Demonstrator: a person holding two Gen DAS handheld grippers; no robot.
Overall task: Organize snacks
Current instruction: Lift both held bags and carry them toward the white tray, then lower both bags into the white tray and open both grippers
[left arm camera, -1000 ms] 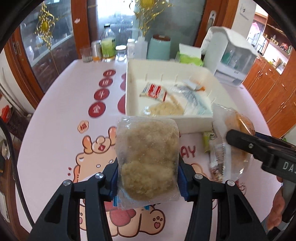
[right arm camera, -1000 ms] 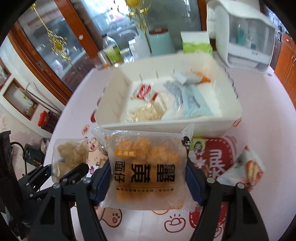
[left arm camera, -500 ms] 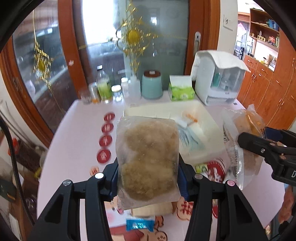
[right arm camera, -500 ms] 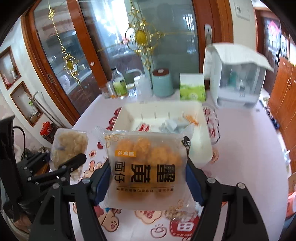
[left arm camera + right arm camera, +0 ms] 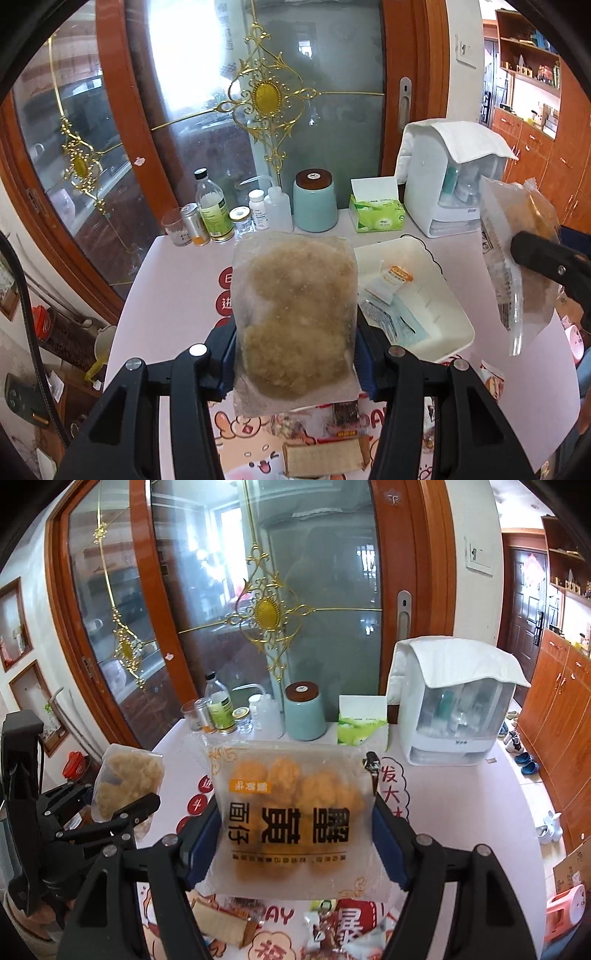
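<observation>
My left gripper [image 5: 295,350] is shut on a clear bag of pale brown crumbly snack [image 5: 295,317] and holds it high above the table. My right gripper [image 5: 295,834] is shut on a clear bag of orange fried balls with black characters [image 5: 295,812], also raised. Each gripper shows in the other's view: the right one with its bag [image 5: 517,258] at the right, the left one with its bag [image 5: 125,779] at the left. The white snack tray [image 5: 454,332] sits on the table below, holding several small packets [image 5: 391,284].
Loose snack packets [image 5: 325,454] lie on the cartoon tablecloth near me. At the table's back stand bottles and jars [image 5: 214,210], a teal canister [image 5: 316,201], a green tissue box [image 5: 376,210] and a white covered appliance [image 5: 454,177]. A glass door is behind.
Both grippers have risen and tilted up with their bags. The tray, close under them a second ago, now lies lower and farther away.
</observation>
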